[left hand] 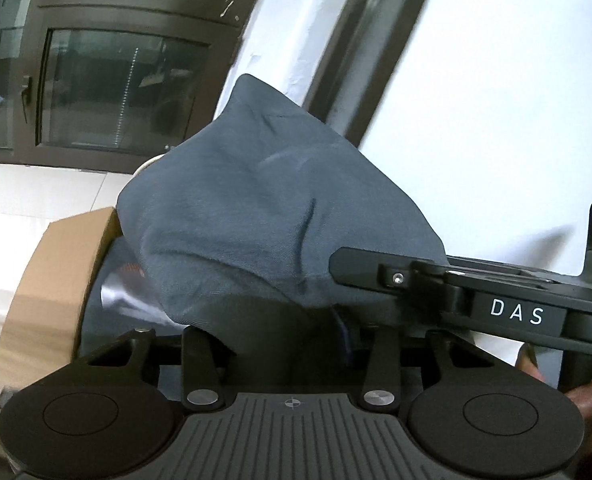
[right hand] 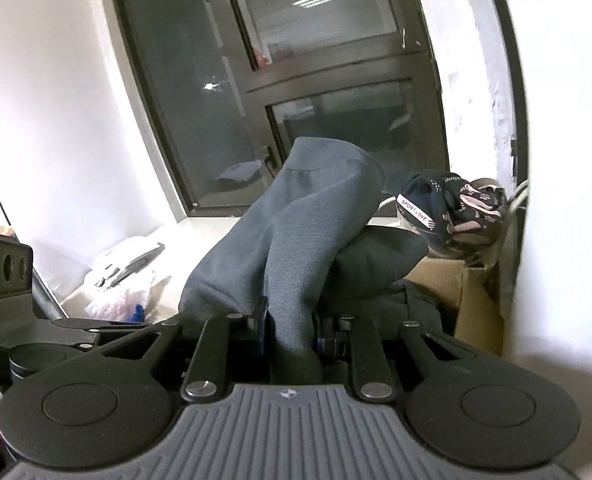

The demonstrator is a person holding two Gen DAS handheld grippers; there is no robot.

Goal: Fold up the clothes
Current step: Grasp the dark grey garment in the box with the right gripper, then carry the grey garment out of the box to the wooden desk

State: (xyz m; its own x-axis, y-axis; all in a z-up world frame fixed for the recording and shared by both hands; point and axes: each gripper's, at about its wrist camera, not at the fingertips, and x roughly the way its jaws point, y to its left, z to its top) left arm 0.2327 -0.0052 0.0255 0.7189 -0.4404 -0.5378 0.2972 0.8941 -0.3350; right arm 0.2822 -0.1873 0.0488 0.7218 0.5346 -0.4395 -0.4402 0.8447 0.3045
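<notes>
Holding: one grey-blue garment is bunching up between both claws, lifted clear above a cardboard box.
Right gripper: its jaws are standing narrowly apart and pinching a thick fold of the garment, which is rising from them in two rounded lobes.
Left gripper: cloth is draping over and hiding its fingertips; jaws are sitting part-closed with fabric between them, and they look to be gripping it, though the contact itself is covered.
Neighbour tool: in the left view the right gripper's body is reaching in from the right, touching the cloth's near right edge.
Box: one, its brown wall is showing left of the garment, with dark clothing lying inside.
Far right: one dark printed bundle is sitting beyond the box.
Far edge: a dark-framed window and white wall are closing off the space behind.
Left clutter: one white plastic bag is lying near the sill.
</notes>
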